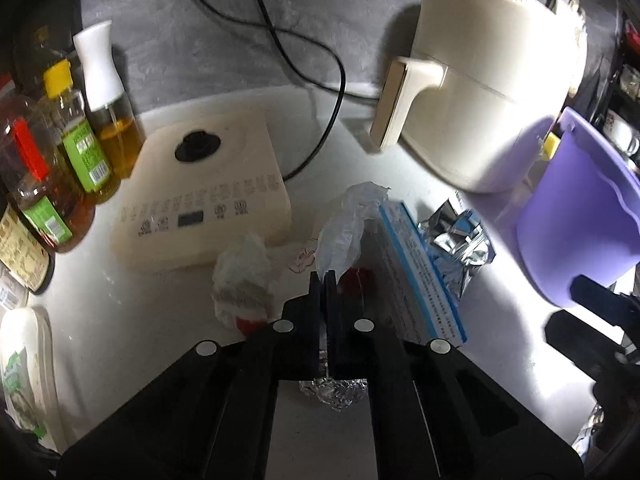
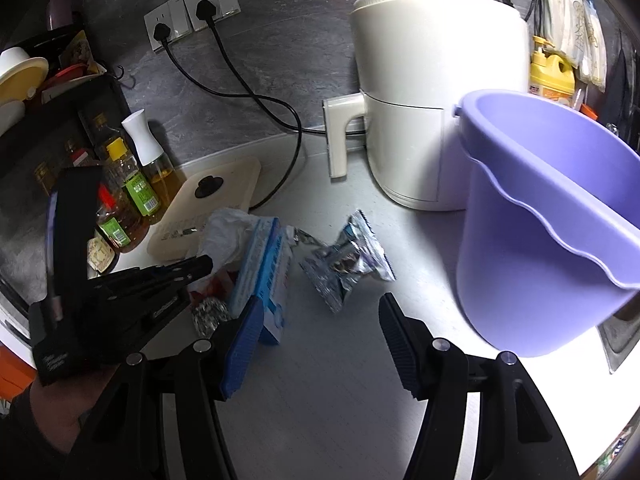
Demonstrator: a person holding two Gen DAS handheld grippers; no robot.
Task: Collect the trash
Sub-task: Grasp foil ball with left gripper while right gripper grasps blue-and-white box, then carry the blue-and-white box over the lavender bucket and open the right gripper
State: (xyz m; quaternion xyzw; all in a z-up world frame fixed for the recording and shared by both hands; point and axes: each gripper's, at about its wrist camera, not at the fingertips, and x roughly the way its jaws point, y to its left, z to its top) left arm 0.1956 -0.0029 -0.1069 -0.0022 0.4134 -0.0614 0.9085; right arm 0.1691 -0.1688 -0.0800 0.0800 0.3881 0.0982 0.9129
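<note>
My left gripper (image 1: 323, 280) has its fingers pressed together at the lower middle of the left wrist view, pinching the bottom edge of a thin crumpled plastic bag (image 1: 348, 224) that rises just above the tips. My right gripper (image 2: 320, 320) has its fingers apart with nothing between them, over bare counter (image 2: 340, 380). The trash lies in a cluster at the centre: a crumpled white tissue (image 1: 240, 276) left of the bag, a blue-and-white box (image 1: 420, 272) on its edge just to the right, a silver foil wrapper (image 1: 456, 248) beyond the box, and a small foil ball (image 1: 334, 394) beneath my left gripper. The purple bucket (image 2: 540, 240) stands tilted at the right of the right wrist view; I see only its rim and inner wall, so I cannot tell what it holds. At the upper left of the left wrist view stand bottles of amber oil (image 1: 80, 136), one with a yellow cap, one with a red cap, and a white-topped dispenser (image 1: 108, 100) partly filled with golden liquid. A cream air fryer (image 1: 488, 84) sits at the upper right.
</note>
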